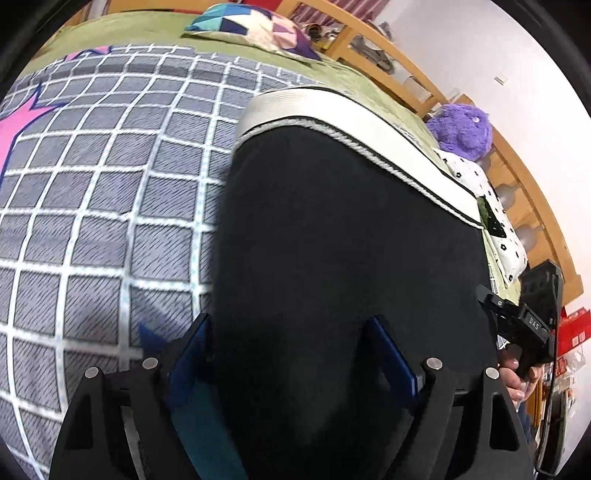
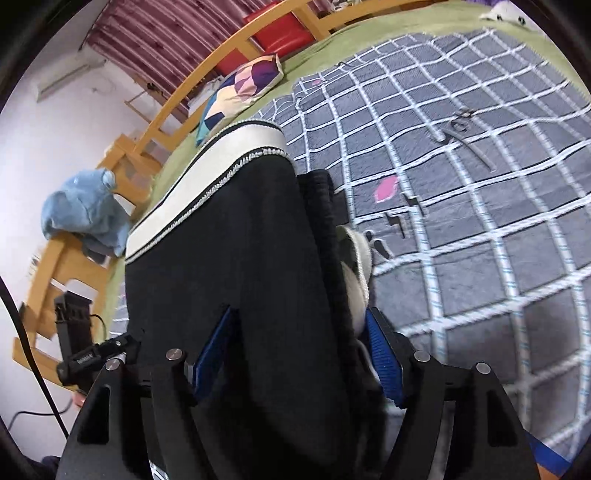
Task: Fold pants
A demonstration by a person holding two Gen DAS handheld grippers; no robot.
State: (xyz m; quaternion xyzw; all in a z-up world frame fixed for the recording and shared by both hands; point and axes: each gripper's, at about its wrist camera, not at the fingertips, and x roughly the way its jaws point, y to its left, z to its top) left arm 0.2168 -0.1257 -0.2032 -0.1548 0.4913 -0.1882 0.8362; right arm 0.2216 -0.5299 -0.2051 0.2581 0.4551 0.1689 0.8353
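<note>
The black pants point(image 1: 332, 240) with a white side stripe point(image 1: 332, 110) lie on the grey checked bedspread point(image 1: 92, 184). In the left wrist view the black cloth fills the gap between my left gripper's point(image 1: 291, 332) blue pads point(image 1: 391, 354), which stand wide apart. In the right wrist view the pants point(image 2: 240, 240) and their ribbed waistband point(image 2: 325, 229) with a white drawstring run between my right gripper's point(image 2: 299, 325) blue pads point(image 2: 380, 350), also wide apart. Whether either gripper pinches the cloth is hidden. The right gripper point(image 1: 524, 325) also shows in the left wrist view.
A patterned pillow point(image 1: 255, 29) lies at the bed's far end. A purple plush toy point(image 1: 461, 129) and a white spotted cushion point(image 1: 491, 206) sit by the wooden bed rail point(image 1: 532, 192). A blue plush toy point(image 2: 85, 206) sits on the rail in the right wrist view.
</note>
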